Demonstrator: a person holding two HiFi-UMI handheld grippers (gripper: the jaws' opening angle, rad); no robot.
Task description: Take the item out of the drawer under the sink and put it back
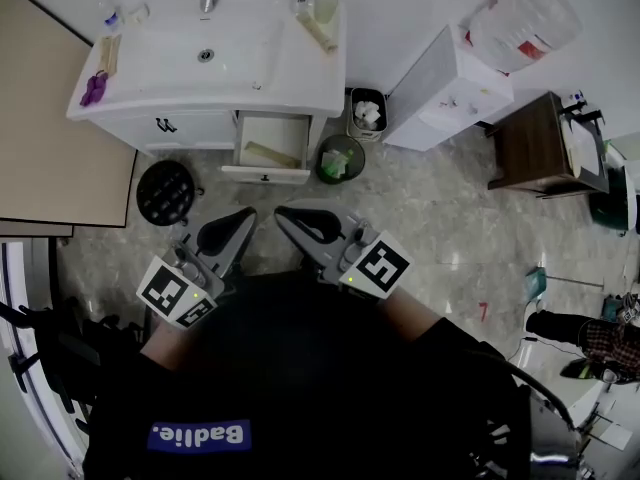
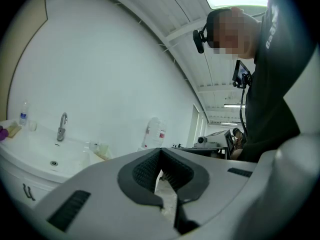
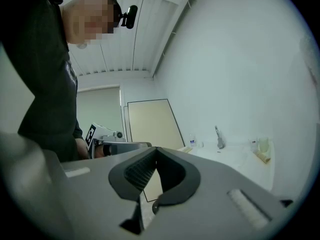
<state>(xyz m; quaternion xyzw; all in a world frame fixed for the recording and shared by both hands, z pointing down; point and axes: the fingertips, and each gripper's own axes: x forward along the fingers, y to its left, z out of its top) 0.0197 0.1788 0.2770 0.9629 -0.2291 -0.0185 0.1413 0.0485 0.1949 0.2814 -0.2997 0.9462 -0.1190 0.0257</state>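
White ceramic tops the sink worktop point(image 1: 200, 98), and only the head view shows the drawer point(image 1: 268, 175) beneath it standing open, with a pale tan item point(image 1: 265, 154) lying flat inside. Both gripper views tilt up to wall and ceiling and miss it. The left hand-held gripper point(image 1: 238, 218) and the right hand-held gripper point(image 1: 290, 215) are each closed on nothing, side by side near the person's chest and well apart from the drawer. The right gripper view alone shows a tan panel point(image 3: 150, 124). The drawer front juts over bare floor point(image 1: 420, 218) — a black stool point(image 1: 165, 191) lies to its left and a green bucket point(image 1: 340, 158) just to its right.
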